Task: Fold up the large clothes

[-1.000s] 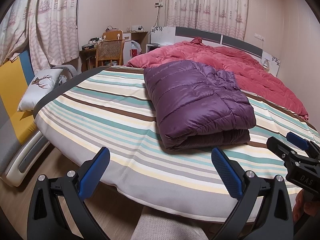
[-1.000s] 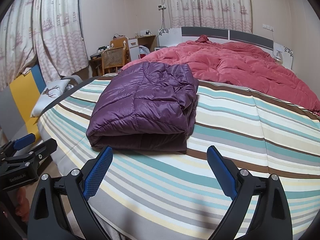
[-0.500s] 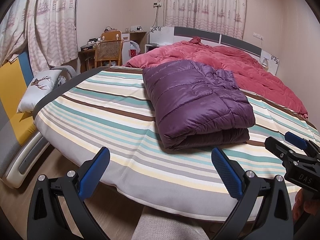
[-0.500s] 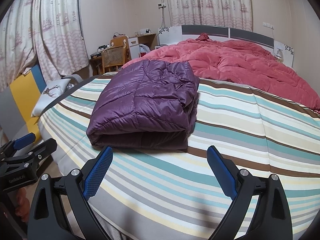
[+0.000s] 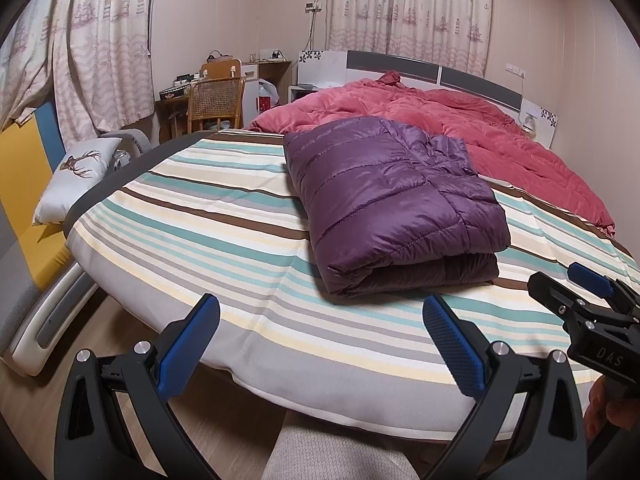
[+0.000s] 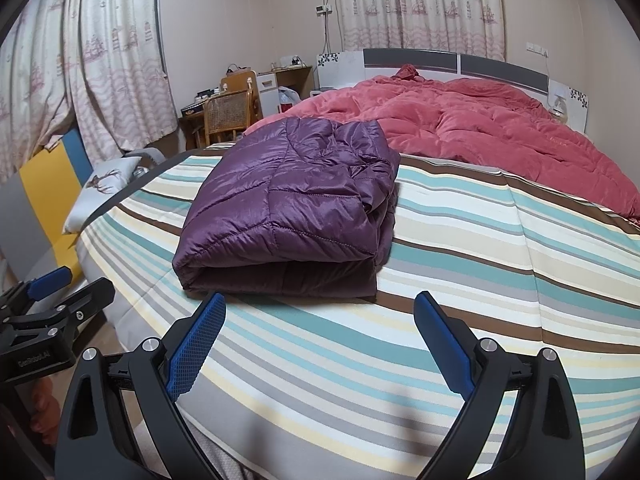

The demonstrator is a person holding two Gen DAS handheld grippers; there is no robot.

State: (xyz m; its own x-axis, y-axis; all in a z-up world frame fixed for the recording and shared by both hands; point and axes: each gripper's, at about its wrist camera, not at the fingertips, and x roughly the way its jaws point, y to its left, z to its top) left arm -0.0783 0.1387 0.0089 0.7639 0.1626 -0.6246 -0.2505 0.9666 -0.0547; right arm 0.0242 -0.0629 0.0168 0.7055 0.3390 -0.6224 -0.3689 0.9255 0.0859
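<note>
A purple quilted down jacket [image 5: 392,200] lies folded into a thick rectangle on the striped bed sheet [image 5: 224,248]. In the right wrist view the same jacket [image 6: 292,208] rests just beyond the fingers, its folded edge facing me. My left gripper [image 5: 320,320] hangs open over the near edge of the bed, short of the jacket, with nothing between its blue pads. My right gripper [image 6: 320,320] is open too, above the sheet a little in front of the jacket. Each gripper shows at the side of the other's view.
A crumpled red duvet [image 5: 480,128] covers the far half of the bed up to the headboard. A wicker chair [image 5: 216,100] and a desk stand by the curtained wall. A deer-print pillow [image 5: 76,176] and a yellow mat lie at the left. My trouser leg shows below.
Both grippers stay open and have drifted only slightly; the jacket lies unmoved on the sheet.
</note>
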